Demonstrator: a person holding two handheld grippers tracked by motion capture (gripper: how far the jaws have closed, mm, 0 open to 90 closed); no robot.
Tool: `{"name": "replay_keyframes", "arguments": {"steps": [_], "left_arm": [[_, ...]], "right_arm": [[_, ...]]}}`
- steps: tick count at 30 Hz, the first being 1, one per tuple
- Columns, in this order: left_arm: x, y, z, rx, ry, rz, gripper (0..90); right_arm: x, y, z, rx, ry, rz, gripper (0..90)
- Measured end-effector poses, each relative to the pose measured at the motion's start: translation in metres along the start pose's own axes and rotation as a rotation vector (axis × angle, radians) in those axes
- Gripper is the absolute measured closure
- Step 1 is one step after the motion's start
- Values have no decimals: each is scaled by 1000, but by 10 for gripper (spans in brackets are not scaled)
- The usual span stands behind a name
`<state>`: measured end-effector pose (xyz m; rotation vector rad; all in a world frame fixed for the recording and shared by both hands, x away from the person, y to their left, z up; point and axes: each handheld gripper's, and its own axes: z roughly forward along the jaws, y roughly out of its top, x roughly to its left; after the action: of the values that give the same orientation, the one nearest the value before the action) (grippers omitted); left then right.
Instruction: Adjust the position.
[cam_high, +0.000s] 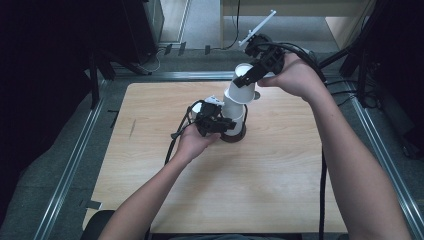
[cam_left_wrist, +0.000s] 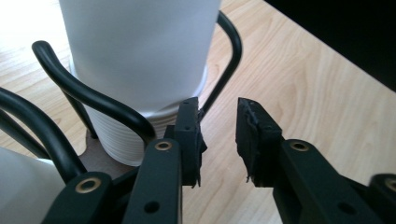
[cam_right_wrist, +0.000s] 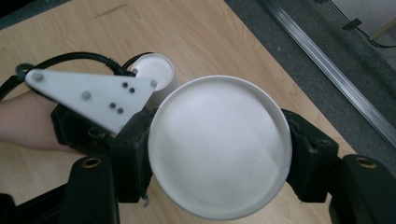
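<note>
top cup (cam_right_wrist: 219, 144) is clenched across its body by the right gripper (cam_high: 248, 78), tilted, and held just above the cup stack (cam_high: 233, 114). whether its lower end is fully clear of the stack can't be told from the high view. the stack sits in a black wire holder (cam_left_wrist: 88, 95) on a round base (cam_high: 235, 136), approx mid-table (cam_high: 200, 190).

left gripper (cam_left_wrist: 218, 140) is released: jaws stand slightly apart w/ bare wood seen between, nothing gripped. its pad lies just beside the holder wire and the lower cup rim.

risks noted:
- holder is not being pinned. if the top cup is still wedged in the next one, a further pull could lift a 2nd cup w/ it, or tip the stack and holder.
- thin paper wall is squeezed by the right jaws. too much force and the cup could be crushed or ovalised; too little and it may slip out, given the tilt.
- the left jaw may snag the wire if moved sideways, so the base could be dragged.
</note>
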<state>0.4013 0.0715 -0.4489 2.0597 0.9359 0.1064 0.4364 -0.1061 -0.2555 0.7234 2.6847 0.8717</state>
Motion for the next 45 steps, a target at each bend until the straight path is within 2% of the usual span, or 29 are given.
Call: {"name": "replay_keyframes", "arguments": {"steps": [3,6,10,15,21,26,30,35,38,41,45], "left_arm": [[-2,-1,-4,-8,-26,13,677],[-5,-2,-8,-9,-43,16,649],[-7,-4,-14,-7,-76,17,614],[-11,-10,-21,-1,-91,49,544],[-12,-19,-26,9,-92,64,497],[-15,-26,-30,25,-85,112,476],[-15,-32,-35,20,-89,135,465],[-12,-39,-42,6,-102,146,454],[-11,-45,-45,-7,-79,165,459],[-7,-50,-47,-18,-75,159,460],[-4,-54,-48,-15,-88,150,475]], "right_arm": [[3,-7,-6,1,9,-3,344],[10,-23,-14,4,25,-26,344],[14,-36,-17,7,40,-26,344],[21,-56,-15,-1,60,-31,344],[27,-76,-5,2,92,-25,344],[34,-93,6,-5,113,-36,344],[40,-105,15,2,128,-34,345],[45,-120,27,-4,149,-41,344],[46,-129,34,-9,162,-30,344],[47,-138,41,-10,181,-20,344],[48,-147,50,-11,194,-9,344]]}}
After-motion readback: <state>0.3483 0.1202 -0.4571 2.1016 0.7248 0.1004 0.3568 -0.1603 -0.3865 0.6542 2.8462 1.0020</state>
